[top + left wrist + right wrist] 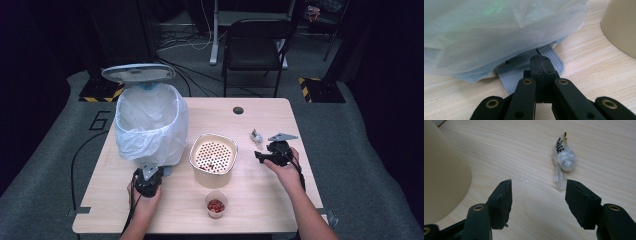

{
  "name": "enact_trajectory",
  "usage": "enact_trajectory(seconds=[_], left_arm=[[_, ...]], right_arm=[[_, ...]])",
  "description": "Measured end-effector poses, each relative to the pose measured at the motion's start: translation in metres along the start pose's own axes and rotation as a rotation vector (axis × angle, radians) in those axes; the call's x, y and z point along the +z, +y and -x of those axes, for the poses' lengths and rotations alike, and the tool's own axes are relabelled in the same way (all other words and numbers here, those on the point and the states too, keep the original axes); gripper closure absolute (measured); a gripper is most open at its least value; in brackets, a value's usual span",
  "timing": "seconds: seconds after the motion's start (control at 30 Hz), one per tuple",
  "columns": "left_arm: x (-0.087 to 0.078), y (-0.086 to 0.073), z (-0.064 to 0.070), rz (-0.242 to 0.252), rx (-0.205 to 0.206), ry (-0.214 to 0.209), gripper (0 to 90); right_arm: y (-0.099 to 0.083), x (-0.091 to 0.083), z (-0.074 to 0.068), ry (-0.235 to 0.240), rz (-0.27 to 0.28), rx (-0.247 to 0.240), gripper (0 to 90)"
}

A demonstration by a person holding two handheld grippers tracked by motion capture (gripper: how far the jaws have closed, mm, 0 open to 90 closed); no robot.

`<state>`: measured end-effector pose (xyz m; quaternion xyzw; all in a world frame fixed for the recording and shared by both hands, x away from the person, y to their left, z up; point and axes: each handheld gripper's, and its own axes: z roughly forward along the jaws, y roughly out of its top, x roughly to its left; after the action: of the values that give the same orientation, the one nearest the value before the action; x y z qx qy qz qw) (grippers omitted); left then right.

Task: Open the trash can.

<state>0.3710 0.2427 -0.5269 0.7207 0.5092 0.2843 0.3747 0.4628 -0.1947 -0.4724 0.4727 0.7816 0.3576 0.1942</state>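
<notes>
At table's near edge, two grippers at work: one on a bin pedal, one facing a wrapper.

Item 1: my left gripper (148,181), at 7 o'clock on the table (260,200), jaws pressed fully together, tips resting on the grey ribbed pedal (554,58) of the bag-lined bin (150,122), whose lid (138,72) stands raised. Item 2: my right gripper (537,195), at 3 o'clock, jaws spread wide, gripping nothing; the crumpled clear wrapper (564,160) lies on the wood just beyond its tips, toward 1 o'clock. Item 3: beige perforated strainer pot (213,159) at centre. Item 4: small cup (216,204) of red pieces at 6 o'clock.
</notes>
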Motion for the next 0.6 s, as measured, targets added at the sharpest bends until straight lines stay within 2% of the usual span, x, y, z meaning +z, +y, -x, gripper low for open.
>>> enact_trajectory(seconds=[0.07, 0.1, 0.2, 0.3, 0.33, 0.37, 0.6], left_arm=[[0.000, 0.000, 0.000, -0.006, 0.001, 0.000, 90.0], [0.000, 0.000, 0.000, -0.005, 0.002, 0.001, 90.0], [0.000, 0.000, 0.000, -0.005, 0.002, 0.001, 90.0], [0.000, 0.000, 0.001, 0.003, 0.000, 0.008, 90.0], [0.000, 0.000, 0.001, 0.000, 0.007, 0.009, 90.0], [-0.001, 0.000, 0.001, -0.007, 0.032, 0.012, 90.0], [0.000, 0.000, 0.001, -0.002, 0.032, 0.017, 90.0]], right_arm=[[0.002, 0.001, 0.001, 0.002, -0.002, 0.000, 38.1], [0.008, 0.006, 0.004, -0.005, 0.005, 0.010, 38.6], [0.017, 0.013, 0.009, -0.017, 0.001, -0.009, 40.7], [0.027, 0.021, 0.011, -0.025, -0.003, -0.004, 42.5], [0.029, 0.022, 0.014, -0.025, 0.000, -0.033, 42.8], [0.033, 0.025, 0.014, -0.029, -0.002, -0.018, 42.4], [0.047, 0.047, 0.022, -0.056, -0.022, -0.012, 39.9]])
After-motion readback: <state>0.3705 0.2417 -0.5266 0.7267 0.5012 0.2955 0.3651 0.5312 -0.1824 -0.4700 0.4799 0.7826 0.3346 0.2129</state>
